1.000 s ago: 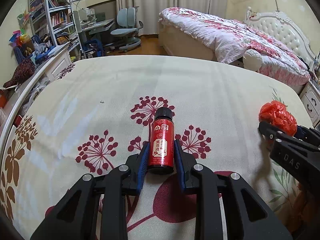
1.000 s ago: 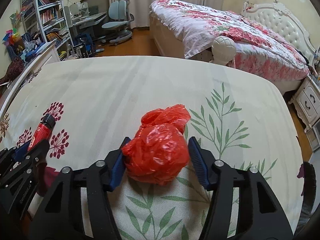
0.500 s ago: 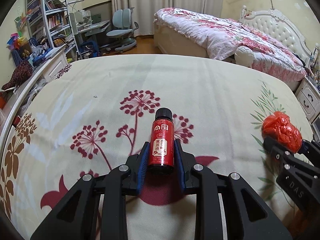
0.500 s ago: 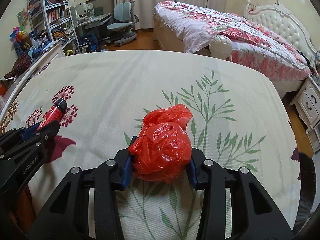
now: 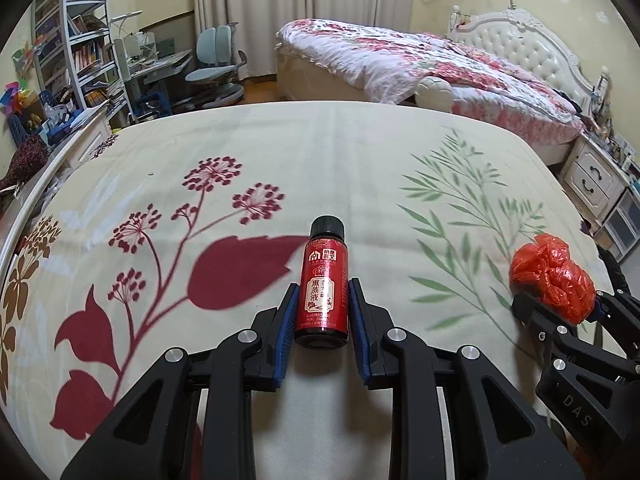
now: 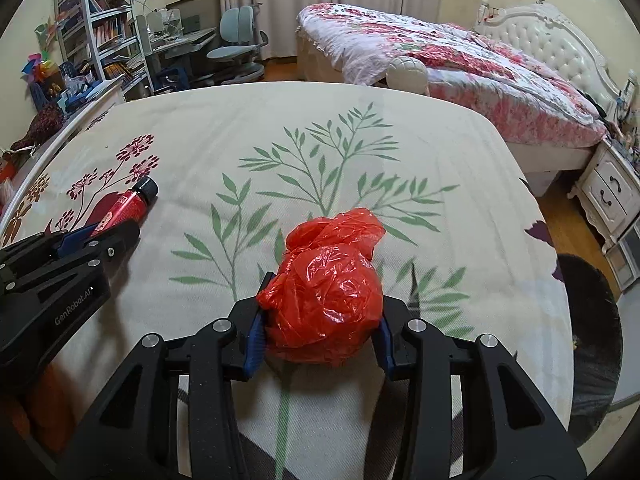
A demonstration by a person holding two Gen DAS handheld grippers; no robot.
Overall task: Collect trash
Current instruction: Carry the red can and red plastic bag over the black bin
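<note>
— So, what does your left gripper (image 5: 321,312) hold?
— Your pads clamp the red bottle (image 5: 322,285) above the flowered bed cover (image 5: 340,168).
— And the right gripper (image 6: 320,326)?
— It squeezes the crumpled red bag (image 6: 326,298); probably lifted, I cannot tell.

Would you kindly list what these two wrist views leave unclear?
- Small print on the red bottle: left wrist view, too small.
- What the red plastic bag holds: right wrist view, its crumpled film hides it.
- Any bin for the trash: in neither view.
- The dark round thing beside the bed: right wrist view, cut off by the bed's edge.
</note>
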